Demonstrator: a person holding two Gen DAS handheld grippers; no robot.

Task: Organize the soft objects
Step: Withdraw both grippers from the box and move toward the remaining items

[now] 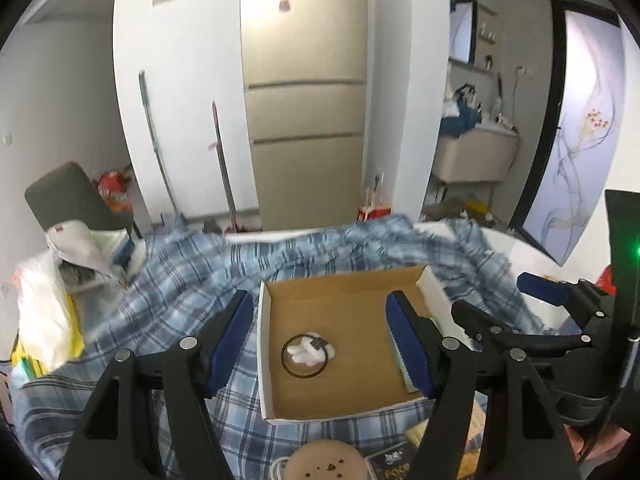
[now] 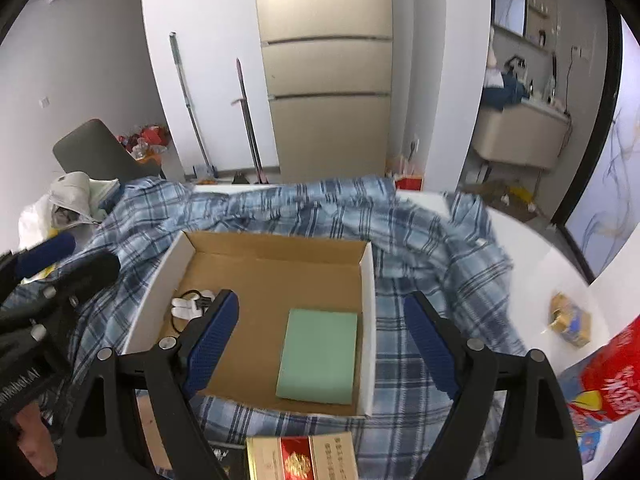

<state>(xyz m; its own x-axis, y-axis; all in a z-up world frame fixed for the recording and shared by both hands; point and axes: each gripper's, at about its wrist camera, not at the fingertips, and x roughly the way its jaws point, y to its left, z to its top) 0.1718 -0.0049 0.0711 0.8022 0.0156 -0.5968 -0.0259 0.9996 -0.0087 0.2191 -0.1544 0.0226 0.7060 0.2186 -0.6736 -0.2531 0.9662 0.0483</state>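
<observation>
A white-sided cardboard box (image 1: 340, 408) (image 2: 370, 312) stands open on a blue plaid cloth (image 1: 168, 280) (image 2: 432, 248). Inside it lie a white plush hair tie with a black ring (image 1: 306, 354) (image 2: 190, 306) and a flat green sponge (image 2: 320, 356), whose edge (image 1: 406, 376) shows behind a finger in the left wrist view. My left gripper (image 1: 320, 340) (image 2: 68, 264) hovers open above the box's left part, nothing between its pads. My right gripper (image 2: 320, 344) (image 1: 516, 304) hangs open over the sponge side, also holding nothing.
The cloth spreads over a white table (image 2: 540, 264). A round wooden disc (image 1: 324, 460) and a red-gold carton (image 2: 300, 458) lie in front of the box. A red snack bag (image 2: 612, 376) and small packet (image 2: 570, 322) sit right; plastic bags (image 1: 44, 300) pile left.
</observation>
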